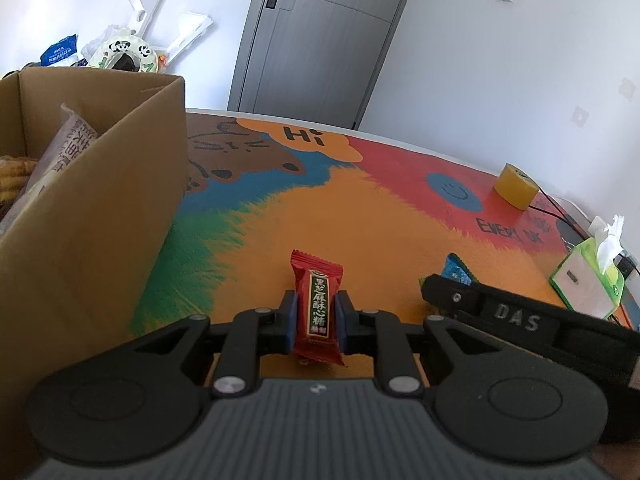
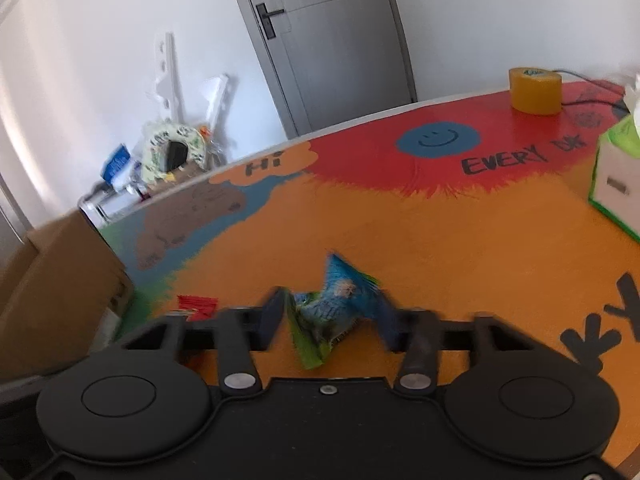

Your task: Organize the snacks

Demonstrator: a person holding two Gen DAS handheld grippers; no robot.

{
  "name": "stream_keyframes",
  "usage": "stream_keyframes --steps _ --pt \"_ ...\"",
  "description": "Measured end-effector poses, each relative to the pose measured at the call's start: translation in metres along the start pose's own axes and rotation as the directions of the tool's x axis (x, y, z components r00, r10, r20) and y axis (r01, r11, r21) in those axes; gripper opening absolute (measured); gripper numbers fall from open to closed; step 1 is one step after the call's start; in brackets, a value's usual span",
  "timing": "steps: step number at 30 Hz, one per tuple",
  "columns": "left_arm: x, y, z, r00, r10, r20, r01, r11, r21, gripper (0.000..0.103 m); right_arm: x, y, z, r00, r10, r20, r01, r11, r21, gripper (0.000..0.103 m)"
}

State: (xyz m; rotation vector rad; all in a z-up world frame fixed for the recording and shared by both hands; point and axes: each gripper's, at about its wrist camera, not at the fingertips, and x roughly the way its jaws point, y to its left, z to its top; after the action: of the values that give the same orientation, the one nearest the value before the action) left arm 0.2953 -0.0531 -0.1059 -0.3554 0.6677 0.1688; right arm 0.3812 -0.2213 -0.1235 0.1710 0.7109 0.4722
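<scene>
A red candy (image 1: 318, 280) with a black label stands upright just above the colourful table mat (image 1: 280, 216), and my left gripper (image 1: 317, 304) is shut on its lower half. Its red tip (image 2: 198, 304) also shows at the left of the right wrist view. A crumpled blue and green snack packet (image 2: 340, 296) lies on the orange area, pinched between the pads of my right gripper (image 2: 332, 316); this view is blurred. In the left wrist view that packet (image 1: 456, 270) peeks out behind a right finger (image 1: 460, 300). An open cardboard box (image 1: 100, 200) at the left holds snack bags (image 1: 68, 140).
A yellow tape roll (image 1: 514, 186) and a green tissue box (image 1: 588, 280) sit at the mat's right side, with a black cable by them. Beyond the table are a grey door (image 1: 320, 40) and a cluttered shelf (image 1: 120, 52) against the wall.
</scene>
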Motion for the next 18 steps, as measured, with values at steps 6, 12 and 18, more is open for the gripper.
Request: stream_keyframes --steps 6,12,18 --pt "-0.011 -0.004 -0.002 1.000 -0.019 0.011 0.019 1.000 0.006 0.015 -0.018 -0.008 -0.011 1.000 0.003 0.018 -0.004 1.000 0.025 0.038" --pt "-0.023 -0.009 -0.004 0.999 -0.044 0.019 0.044 0.999 0.015 0.008 -0.039 -0.008 -0.015 0.999 -0.006 0.045 0.004 1.000 0.027 0.038" --pt "-0.033 -0.010 -0.010 0.999 -0.035 0.022 0.035 0.999 0.024 0.008 -0.061 -0.016 -0.024 0.998 -0.010 0.066 0.007 0.999 0.050 0.038"
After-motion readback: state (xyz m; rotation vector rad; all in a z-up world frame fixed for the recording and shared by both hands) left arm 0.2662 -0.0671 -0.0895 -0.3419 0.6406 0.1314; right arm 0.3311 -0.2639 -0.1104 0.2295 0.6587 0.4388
